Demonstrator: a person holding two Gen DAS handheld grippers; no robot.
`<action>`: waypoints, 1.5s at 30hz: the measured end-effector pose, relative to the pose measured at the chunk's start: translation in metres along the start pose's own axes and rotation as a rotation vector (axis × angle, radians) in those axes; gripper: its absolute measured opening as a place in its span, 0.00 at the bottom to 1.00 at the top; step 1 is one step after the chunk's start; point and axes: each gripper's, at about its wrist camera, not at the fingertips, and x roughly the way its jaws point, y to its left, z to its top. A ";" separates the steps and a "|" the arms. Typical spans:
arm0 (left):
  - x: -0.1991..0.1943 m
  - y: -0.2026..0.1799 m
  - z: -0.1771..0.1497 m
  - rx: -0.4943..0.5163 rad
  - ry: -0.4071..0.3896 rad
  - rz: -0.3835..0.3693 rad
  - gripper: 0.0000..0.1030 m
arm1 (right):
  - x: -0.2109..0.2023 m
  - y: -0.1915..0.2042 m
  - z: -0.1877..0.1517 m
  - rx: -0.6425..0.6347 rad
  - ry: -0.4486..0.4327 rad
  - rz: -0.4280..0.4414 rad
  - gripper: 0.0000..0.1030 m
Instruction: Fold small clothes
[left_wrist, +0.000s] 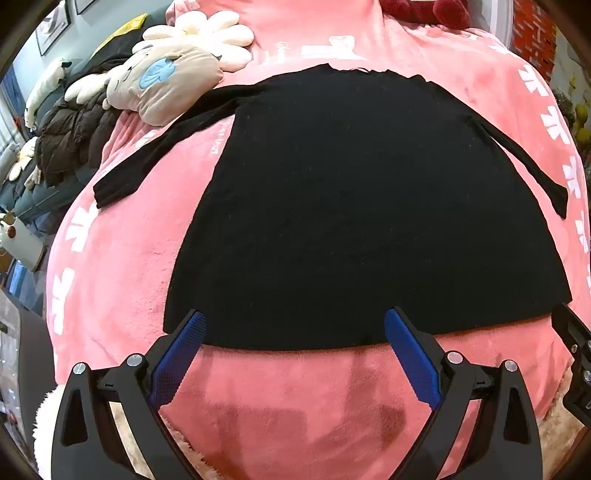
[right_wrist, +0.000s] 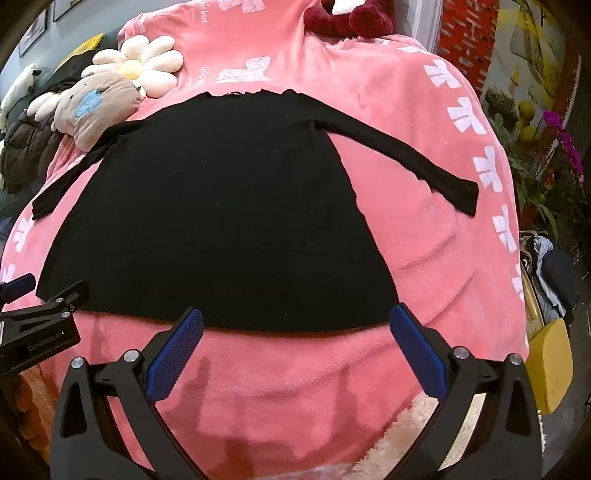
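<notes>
A black long-sleeved top (left_wrist: 351, 206) lies flat on a pink blanket (left_wrist: 122, 266), hem towards me, neck at the far end, both sleeves spread out to the sides. It also shows in the right wrist view (right_wrist: 221, 221). My left gripper (left_wrist: 295, 321) is open and empty, its blue fingertips at the hem near the left corner. My right gripper (right_wrist: 297, 317) is open and empty, its fingertips at the hem near the right corner. The right gripper's body shows at the left wrist view's right edge (left_wrist: 576, 354), and the left gripper shows at the right wrist view's left edge (right_wrist: 40, 325).
Plush toys lie at the blanket's far left: a flower cushion (left_wrist: 210, 33) and a beige animal (left_wrist: 166, 81). A dark jacket (left_wrist: 70, 140) lies left of them. A dark red plush (right_wrist: 351, 18) sits at the far end. Potted plants (right_wrist: 535, 155) and a yellow stool (right_wrist: 550, 365) stand on the right.
</notes>
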 end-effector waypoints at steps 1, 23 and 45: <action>-0.001 0.000 0.000 -0.001 -0.002 0.002 0.92 | 0.000 0.000 0.000 0.000 0.001 -0.001 0.96; 0.007 -0.001 -0.002 0.009 0.027 0.001 0.92 | 0.000 0.002 -0.001 -0.009 -0.003 -0.007 0.96; 0.008 -0.002 -0.006 0.020 0.028 -0.001 0.93 | 0.001 0.003 -0.002 -0.013 0.000 -0.003 0.96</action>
